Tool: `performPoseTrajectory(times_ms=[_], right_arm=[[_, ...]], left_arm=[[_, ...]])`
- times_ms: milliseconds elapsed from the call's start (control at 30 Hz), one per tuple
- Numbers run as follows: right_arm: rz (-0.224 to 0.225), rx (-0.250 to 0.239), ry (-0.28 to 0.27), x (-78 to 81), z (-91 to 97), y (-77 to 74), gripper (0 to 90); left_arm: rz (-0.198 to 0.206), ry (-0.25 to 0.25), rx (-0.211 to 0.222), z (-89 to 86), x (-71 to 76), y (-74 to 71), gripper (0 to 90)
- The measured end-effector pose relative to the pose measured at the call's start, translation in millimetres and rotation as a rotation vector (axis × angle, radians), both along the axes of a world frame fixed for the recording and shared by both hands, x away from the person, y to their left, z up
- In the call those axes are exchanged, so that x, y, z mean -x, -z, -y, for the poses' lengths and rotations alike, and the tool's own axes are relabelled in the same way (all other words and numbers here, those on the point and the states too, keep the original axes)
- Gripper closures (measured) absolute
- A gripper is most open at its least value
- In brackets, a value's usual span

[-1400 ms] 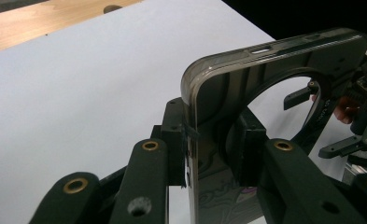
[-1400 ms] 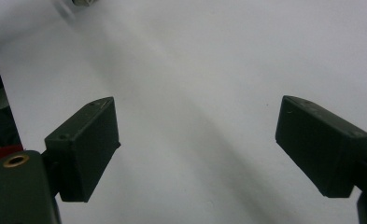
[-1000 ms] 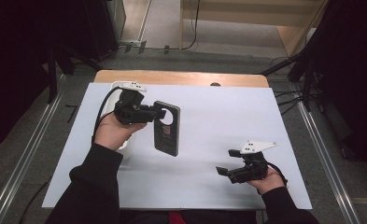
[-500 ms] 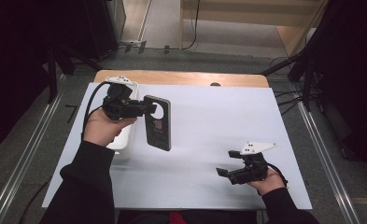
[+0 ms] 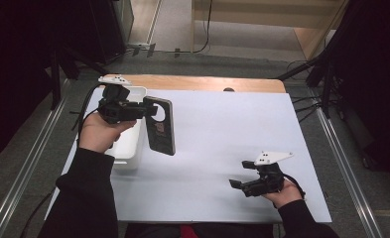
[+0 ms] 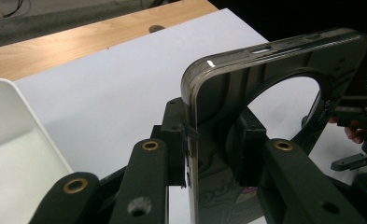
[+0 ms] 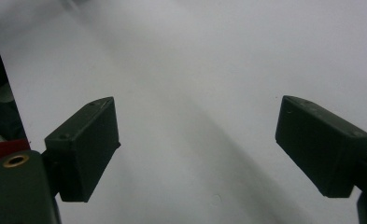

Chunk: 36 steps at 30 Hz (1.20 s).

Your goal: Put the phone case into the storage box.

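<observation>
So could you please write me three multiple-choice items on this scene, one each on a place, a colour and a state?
1. Where is the white tray?
A. at the table's left edge
B. at the right edge
C. on the floor

2. What colour is the phone case?
A. red
B. dark smoky grey
C. yellow

3. How is the right hand-held gripper?
A. shut on the case
B. shut on a cloth
C. open, holding nothing

Answers: 1 A, it sits beneath the left hand-held gripper; 2 B, translucent dark plastic; 3 C, bare table shows between its jaws.
</observation>
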State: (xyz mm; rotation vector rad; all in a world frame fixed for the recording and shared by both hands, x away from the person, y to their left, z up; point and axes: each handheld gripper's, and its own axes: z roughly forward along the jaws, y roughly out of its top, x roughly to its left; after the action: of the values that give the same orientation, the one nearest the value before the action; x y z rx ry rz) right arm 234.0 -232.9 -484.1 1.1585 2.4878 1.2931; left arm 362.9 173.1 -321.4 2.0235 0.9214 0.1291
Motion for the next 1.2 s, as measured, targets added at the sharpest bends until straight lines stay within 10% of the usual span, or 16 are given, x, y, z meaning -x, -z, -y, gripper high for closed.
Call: performPoseTrajectory(times_ms=[1200], right_arm=[[0.004, -0.010, -0.007, -2.2, -0.5, -0.8, 12.6]], left_arm=[[0.013, -0.033, 0.012, -4.4, -49.1, -43.7, 70.6]])
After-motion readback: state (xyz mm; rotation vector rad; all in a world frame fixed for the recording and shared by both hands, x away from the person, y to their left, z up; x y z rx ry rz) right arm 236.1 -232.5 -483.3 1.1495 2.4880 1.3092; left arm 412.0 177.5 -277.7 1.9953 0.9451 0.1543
